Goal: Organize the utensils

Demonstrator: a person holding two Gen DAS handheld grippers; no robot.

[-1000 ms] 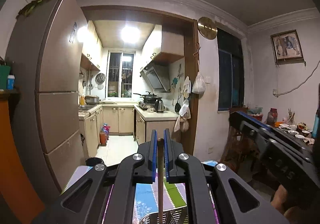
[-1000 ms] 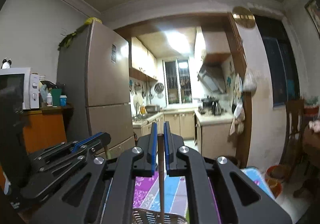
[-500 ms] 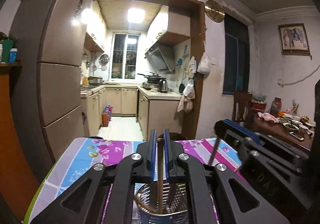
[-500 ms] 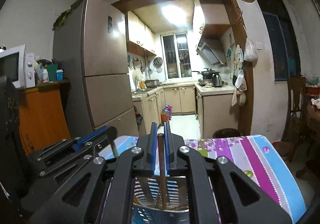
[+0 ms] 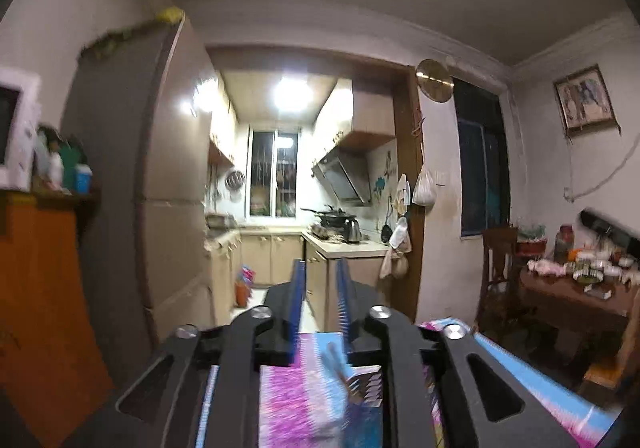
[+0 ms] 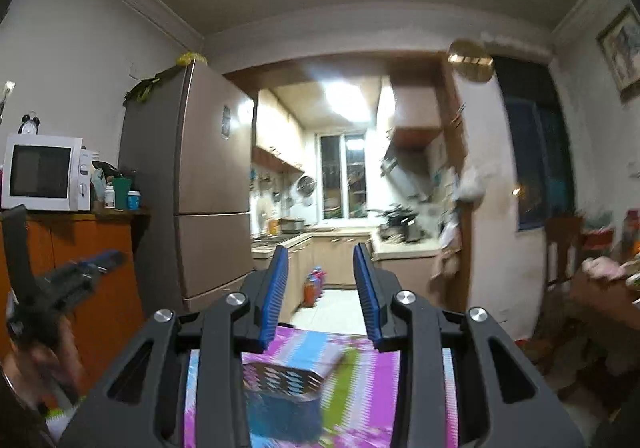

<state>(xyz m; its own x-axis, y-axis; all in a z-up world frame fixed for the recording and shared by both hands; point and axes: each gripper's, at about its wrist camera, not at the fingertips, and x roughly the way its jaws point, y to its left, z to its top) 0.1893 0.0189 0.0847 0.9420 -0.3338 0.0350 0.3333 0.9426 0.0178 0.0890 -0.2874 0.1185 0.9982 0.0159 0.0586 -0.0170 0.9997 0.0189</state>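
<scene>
My left gripper (image 5: 321, 284) points level over the striped tablecloth (image 5: 288, 392). Its jaws are opening and nothing is between the blue pads. Just below them is the blurred perforated metal utensil holder (image 5: 362, 388), with a pale stick tip (image 5: 334, 358) poking out of it. My right gripper (image 6: 321, 274) is also opening, with an empty gap between its pads. The same holder (image 6: 280, 378) stands on the cloth under it. The left gripper (image 6: 86, 268) shows at the left edge of the right wrist view, held by a hand (image 6: 44, 360). The right gripper's tip (image 5: 604, 226) shows at the left wrist view's right edge.
A tall fridge (image 6: 208, 184) stands to the left of the kitchen doorway. Beside it is an orange cabinet (image 6: 104, 288) with a microwave (image 6: 44, 172) on top. On the right are a wooden chair (image 5: 496, 272) and a dark dining table (image 5: 576, 288) crowded with dishes.
Both grippers held a thin wooden stick upright over the holder. Both have now let go, their jaws have parted, and they have drawn back from the holder with the views swinging upward.
</scene>
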